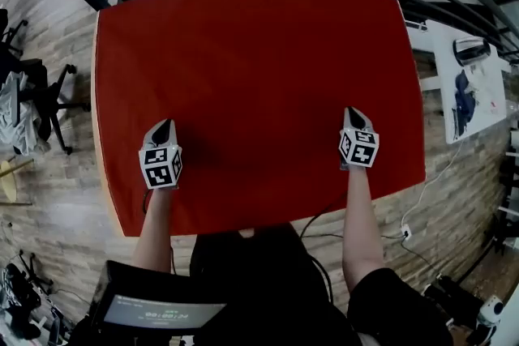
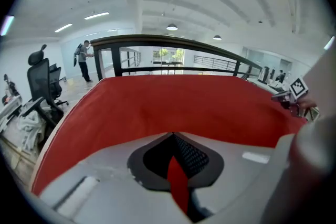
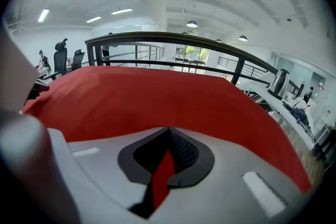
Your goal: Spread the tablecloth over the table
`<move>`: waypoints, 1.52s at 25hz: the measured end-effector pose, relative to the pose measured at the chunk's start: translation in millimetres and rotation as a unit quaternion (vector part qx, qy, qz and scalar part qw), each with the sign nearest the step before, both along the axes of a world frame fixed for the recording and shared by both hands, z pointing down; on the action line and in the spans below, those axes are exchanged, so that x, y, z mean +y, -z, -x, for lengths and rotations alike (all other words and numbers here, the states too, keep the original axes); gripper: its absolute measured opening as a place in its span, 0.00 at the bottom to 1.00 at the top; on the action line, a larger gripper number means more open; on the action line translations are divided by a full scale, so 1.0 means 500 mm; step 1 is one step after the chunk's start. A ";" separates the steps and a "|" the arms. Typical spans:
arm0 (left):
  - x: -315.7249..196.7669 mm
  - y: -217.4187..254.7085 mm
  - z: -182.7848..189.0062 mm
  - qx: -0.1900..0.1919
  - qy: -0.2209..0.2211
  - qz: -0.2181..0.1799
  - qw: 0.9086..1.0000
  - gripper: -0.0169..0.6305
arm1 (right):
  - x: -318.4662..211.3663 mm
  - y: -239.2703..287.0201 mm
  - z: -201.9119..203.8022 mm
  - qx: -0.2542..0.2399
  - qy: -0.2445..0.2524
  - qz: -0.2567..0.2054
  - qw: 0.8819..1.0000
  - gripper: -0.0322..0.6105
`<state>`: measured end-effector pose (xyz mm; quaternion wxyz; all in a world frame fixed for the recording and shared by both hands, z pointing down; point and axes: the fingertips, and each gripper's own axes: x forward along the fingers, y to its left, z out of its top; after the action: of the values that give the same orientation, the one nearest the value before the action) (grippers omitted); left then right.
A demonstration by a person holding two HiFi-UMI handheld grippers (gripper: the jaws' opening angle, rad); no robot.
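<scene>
Cloth (image 1: 259,69) lay flat over table (image 1: 96,143), long axis L–R. L gripper (image 1: 167,126) & R gripper (image 1: 353,114) both clenched, well apart over cloth's near strip, tips aimed at far edge, neither nearer. Red sliver betw. jaws; pinch unclear.

No legible text anywhere. Bottom edge, head view, screen (image 1: 162,312): pale row of digits, too blurred to read. Cubes on left gripper (image 1: 165,127), right gripper (image 1: 353,115): black-and-white square codes (no letters, no numbers).
</scene>
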<state>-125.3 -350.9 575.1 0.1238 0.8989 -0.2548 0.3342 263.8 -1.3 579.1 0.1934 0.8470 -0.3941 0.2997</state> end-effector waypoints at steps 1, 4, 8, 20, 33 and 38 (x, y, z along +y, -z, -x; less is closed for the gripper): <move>0.009 -0.005 0.014 -0.007 0.019 0.000 1.000 0.04 | 0.035 -0.009 -0.012 0.002 -0.002 0.011 1.000 0.06; 0.024 -0.018 0.047 -0.025 0.067 0.004 0.997 0.04 | 0.098 -0.029 -0.041 -0.004 0.001 0.017 1.000 0.06; 0.036 -0.016 0.026 -0.026 0.091 0.008 0.995 0.04 | 0.095 -0.034 -0.069 -0.013 0.021 -0.004 1.000 0.06; 0.055 -0.008 -0.034 -0.041 0.071 -0.006 0.997 0.03 | 0.054 -0.002 -0.096 0.004 0.049 -0.028 0.998 0.06; 0.025 -0.052 -0.024 -0.050 0.076 0.017 0.996 0.04 | 0.080 -0.060 -0.106 -0.008 0.034 0.023 0.999 0.06; -0.006 -0.050 -0.032 -0.050 0.065 0.016 0.997 0.04 | 0.059 -0.061 -0.110 -0.020 0.029 0.019 0.999 0.06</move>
<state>-109.3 -353.7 600.2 0.1465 0.8605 -0.3129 0.3745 318.7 28.2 609.6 0.2097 0.8253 -0.4167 0.3182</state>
